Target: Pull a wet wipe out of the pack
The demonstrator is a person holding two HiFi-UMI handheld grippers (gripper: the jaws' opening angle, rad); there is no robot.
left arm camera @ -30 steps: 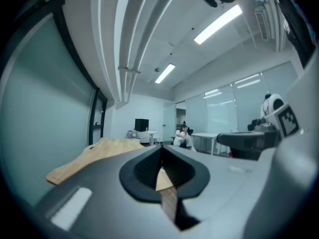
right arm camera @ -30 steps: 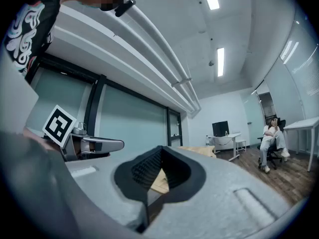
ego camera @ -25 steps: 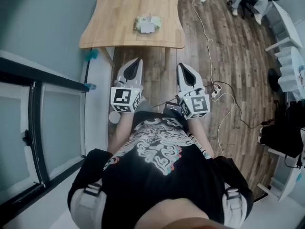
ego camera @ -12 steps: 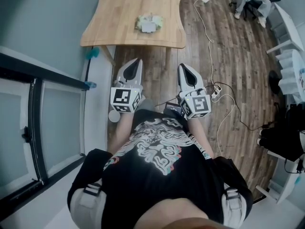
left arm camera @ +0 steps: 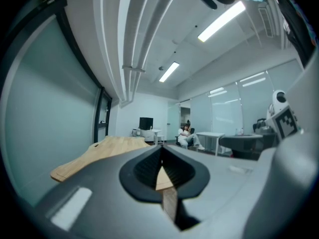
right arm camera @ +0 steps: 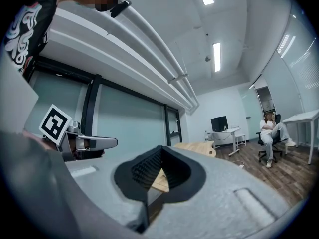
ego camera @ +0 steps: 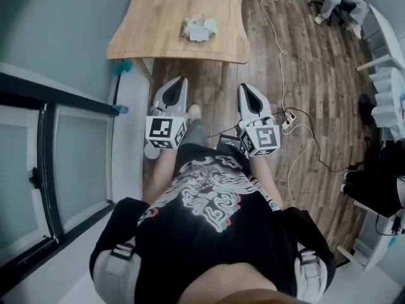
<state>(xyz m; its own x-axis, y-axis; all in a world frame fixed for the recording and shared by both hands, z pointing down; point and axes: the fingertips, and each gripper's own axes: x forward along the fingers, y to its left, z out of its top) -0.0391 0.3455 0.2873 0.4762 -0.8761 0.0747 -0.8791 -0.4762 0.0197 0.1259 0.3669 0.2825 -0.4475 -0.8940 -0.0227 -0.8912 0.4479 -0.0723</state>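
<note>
Dark plank floor (ego camera: 316,87) runs under a pale wooden table (ego camera: 158,24) with a curved edge, set against a grey-green wall (ego camera: 57,24) — beside it stands a black-framed glass partition (ego camera: 44,163). A white cable (ego camera: 281,50) trails over the floor to a power strip (ego camera: 289,115), near white desks (ego camera: 383,27) at the right. Overhead, strip lights (left arm camera: 222,20) glow on a white ceiling beside white pipes (right arm camera: 149,46) — a monitor (right arm camera: 218,124) sits on a far desk.

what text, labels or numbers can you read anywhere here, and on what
No readable text in any view.
Wet wipe pack: label too small to read.
Shirt print: a graphic, no legible words.
Cubes on left tongs and right tongs: square pattern markers, no words.
</note>
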